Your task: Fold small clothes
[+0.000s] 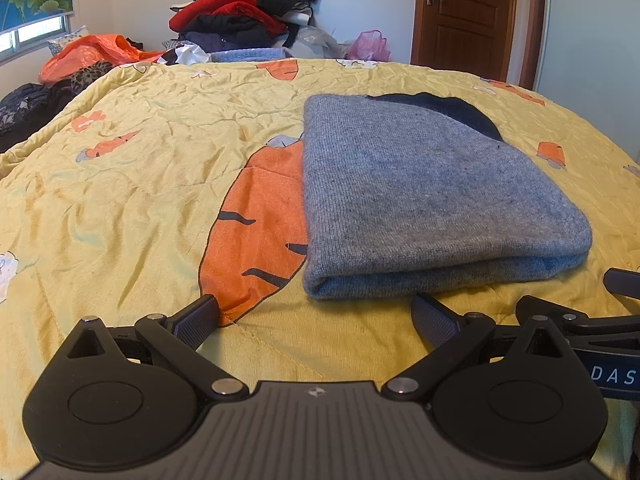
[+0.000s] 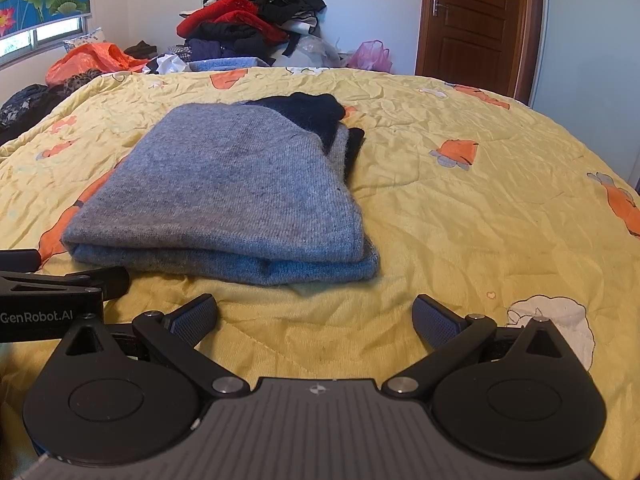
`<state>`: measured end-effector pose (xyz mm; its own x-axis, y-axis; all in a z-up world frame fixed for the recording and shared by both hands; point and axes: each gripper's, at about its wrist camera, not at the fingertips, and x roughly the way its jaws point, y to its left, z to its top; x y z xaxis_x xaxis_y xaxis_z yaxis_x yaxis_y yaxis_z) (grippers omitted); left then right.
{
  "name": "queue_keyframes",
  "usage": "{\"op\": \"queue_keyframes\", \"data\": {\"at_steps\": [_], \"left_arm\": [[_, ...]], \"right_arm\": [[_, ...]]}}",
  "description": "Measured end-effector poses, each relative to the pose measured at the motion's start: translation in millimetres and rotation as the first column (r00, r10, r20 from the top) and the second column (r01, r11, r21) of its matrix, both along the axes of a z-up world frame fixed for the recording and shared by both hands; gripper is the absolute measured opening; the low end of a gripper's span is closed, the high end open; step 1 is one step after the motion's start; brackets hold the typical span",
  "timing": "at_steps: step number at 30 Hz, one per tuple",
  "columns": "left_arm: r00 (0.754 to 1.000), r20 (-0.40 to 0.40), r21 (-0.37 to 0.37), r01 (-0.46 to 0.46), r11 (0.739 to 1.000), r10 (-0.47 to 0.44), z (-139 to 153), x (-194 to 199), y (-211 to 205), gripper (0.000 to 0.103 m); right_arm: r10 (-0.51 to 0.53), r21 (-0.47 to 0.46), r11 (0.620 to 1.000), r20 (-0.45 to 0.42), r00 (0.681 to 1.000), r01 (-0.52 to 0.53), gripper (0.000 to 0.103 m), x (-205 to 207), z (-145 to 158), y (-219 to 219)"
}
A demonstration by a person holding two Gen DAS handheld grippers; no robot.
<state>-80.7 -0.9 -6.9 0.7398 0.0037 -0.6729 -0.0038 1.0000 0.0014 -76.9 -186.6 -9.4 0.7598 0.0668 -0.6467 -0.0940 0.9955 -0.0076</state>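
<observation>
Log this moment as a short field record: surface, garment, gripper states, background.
surface: yellow carrot-print quilt
garment: grey knit, folded flat, dark trim at far end
left gripper: open, empty, short of the garment's near edge
right gripper: open, empty, short of the garment
background: clothes pile, wooden door

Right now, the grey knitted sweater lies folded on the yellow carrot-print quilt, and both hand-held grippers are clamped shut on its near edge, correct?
Not quite. The grey knitted sweater does lie folded on the yellow carrot-print quilt, but neither tool grips it. The left hand-held gripper and right hand-held gripper are both open and empty, short of the sweater's near edge. Each wrist view shows this.
</observation>
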Motion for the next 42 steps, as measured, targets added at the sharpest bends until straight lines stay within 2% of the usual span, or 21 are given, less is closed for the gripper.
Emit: {"op": "queue_keyframes", "data": {"at_steps": [32,42], "left_arm": [[1.0,0.001,-0.005,0.01,1.0,-0.01,-1.1,2.0,2.3,0.103],[1.0,0.017,-0.042,0.002,0.999,-0.002,-1.2,1.9,7.3,0.103]], "right_arm": [[0.016,0.003,1.0,-0.008,1.0,-0.016,0.103,1.2,0.1,-1.5],[0.007,0.001,1.0,0.0,1.0,-0.007,0.103,0.6,0.0,0.0]]}}
